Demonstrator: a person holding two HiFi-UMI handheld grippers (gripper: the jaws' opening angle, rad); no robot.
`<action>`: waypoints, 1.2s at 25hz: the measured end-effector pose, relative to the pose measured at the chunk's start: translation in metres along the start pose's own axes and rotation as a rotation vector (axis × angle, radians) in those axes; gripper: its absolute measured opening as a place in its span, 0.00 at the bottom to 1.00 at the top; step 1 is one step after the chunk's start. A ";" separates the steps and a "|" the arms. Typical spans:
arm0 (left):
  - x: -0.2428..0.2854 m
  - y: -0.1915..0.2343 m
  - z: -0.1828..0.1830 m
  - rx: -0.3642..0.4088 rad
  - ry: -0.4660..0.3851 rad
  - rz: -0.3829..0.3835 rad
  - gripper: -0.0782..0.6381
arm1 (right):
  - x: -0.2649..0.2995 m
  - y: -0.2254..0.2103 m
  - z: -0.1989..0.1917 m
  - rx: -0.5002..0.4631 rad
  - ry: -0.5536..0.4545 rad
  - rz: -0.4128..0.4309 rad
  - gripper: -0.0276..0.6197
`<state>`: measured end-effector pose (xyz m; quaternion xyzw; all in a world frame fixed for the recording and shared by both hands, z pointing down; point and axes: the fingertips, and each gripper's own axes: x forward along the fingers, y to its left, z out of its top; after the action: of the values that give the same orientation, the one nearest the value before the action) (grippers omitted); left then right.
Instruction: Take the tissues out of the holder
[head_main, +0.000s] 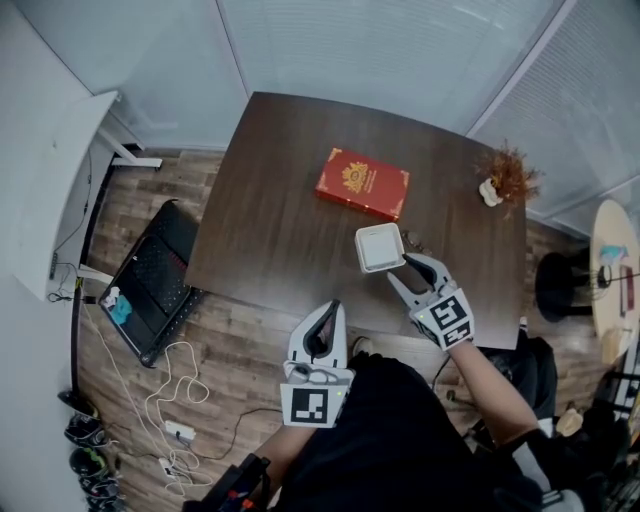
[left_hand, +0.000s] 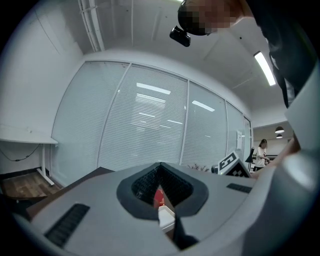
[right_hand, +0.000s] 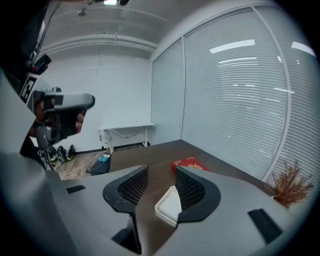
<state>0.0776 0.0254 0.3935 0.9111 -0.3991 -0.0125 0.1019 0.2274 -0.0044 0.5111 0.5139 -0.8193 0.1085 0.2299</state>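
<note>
A white square holder sits on the dark wooden table, near its front right part. A red flat box with a gold emblem lies just beyond it. My right gripper hovers at the holder's near right corner, open and with nothing between its pads. In the right gripper view the holder shows past the gap of the right gripper, partly behind one finger, with the red box farther off. My left gripper is shut and empty at the table's front edge, left of the holder.
A dried plant ornament stands at the table's far right corner. On the floor to the left are an open black case and cables. A white desk is at far left, a round table at right.
</note>
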 end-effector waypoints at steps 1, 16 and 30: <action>0.000 0.005 0.000 -0.005 0.006 0.001 0.10 | 0.008 -0.003 -0.010 -0.012 0.027 -0.003 0.29; 0.002 0.064 0.004 -0.036 0.027 0.001 0.10 | 0.072 -0.027 -0.088 0.226 0.241 -0.090 0.43; -0.009 0.087 -0.001 -0.090 0.050 -0.087 0.10 | 0.093 -0.035 -0.131 0.220 0.414 -0.214 0.49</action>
<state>0.0080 -0.0255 0.4106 0.9222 -0.3554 -0.0120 0.1521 0.2592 -0.0398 0.6682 0.5863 -0.6791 0.2751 0.3455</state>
